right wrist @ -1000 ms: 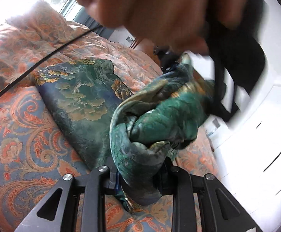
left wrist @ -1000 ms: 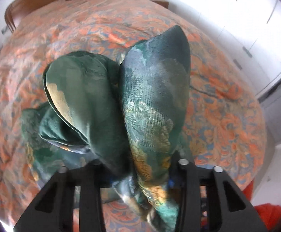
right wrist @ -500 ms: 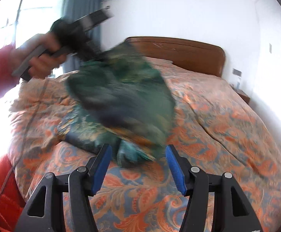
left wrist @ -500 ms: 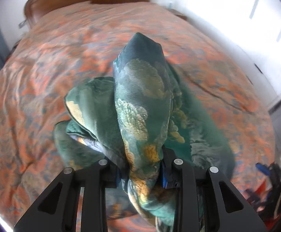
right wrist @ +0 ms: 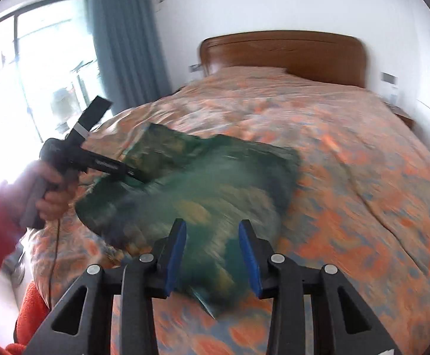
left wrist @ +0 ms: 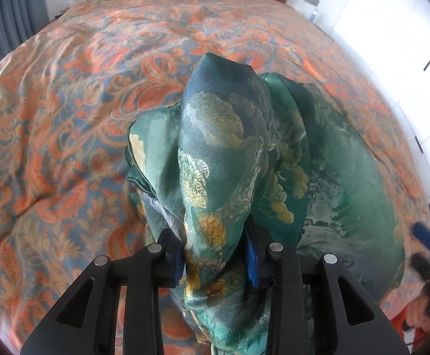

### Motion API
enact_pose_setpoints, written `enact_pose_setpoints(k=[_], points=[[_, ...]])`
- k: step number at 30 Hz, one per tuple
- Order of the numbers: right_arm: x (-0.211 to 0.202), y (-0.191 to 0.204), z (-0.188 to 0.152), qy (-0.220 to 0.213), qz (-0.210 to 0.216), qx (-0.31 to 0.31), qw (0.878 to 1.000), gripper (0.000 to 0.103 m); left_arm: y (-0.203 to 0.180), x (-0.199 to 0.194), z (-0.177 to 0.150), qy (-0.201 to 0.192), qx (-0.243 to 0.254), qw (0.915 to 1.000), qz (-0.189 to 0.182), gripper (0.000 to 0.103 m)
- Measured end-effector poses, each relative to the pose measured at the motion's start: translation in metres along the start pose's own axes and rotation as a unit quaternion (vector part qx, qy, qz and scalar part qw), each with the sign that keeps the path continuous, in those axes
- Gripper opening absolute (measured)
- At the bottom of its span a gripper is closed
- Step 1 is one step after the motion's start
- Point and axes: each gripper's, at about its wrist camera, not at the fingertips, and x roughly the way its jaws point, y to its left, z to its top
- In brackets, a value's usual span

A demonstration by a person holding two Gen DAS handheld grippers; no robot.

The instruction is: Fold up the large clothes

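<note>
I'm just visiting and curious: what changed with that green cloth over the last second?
The right gripper let go of the green cloth and drew back; its jaws are closing again, pads not pressing fabric. The cloth now lies flatter on the bed. The left gripper stayed clamped on it.

One green satin garment with gold cloud-like print point(left wrist: 224, 159) lies bunched on one bed covered by an orange-and-blue paisley quilt point(left wrist: 67, 112). Two black two-finger grippers with blue pads show — the left point(left wrist: 216, 261) and the right point(right wrist: 212, 256). One wooden headboard point(right wrist: 283, 56), one blue-grey curtain point(right wrist: 126, 44), one hand point(right wrist: 51, 192) — in a red sleeve.
</note>
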Motion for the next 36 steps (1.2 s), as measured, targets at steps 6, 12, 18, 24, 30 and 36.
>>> enact_pose_setpoints(k=[6,12,18,24,30,36], points=[[0.088,-0.004,-0.020,0.113,-0.014,-0.021,0.993,0.035,0.018,0.024,-0.020,0.013,-0.028,0.9991,-0.029,0.039],[0.110,-0.020,-0.045,0.146,-0.014,0.000,0.989,0.035,0.035,0.043,-0.038,0.000,-0.061,0.9960,-0.065,0.044],[0.121,-0.014,-0.052,0.141,-0.043,-0.012,0.989,0.035,0.042,0.050,-0.041,-0.001,-0.082,0.9934,-0.080,0.046],[0.108,-0.004,-0.017,0.180,-0.044,-0.005,0.983,0.035,0.047,0.048,-0.041,0.000,-0.089,0.9918,-0.091,0.047],[0.109,-0.012,0.075,0.110,-0.061,0.036,0.991,0.035,0.053,0.050,-0.045,-0.007,-0.096,0.9898,-0.105,0.047],[0.205,-0.035,0.086,0.150,-0.077,0.075,0.983,0.035,0.053,0.054,-0.050,-0.009,-0.095,0.9908,-0.096,0.047]])
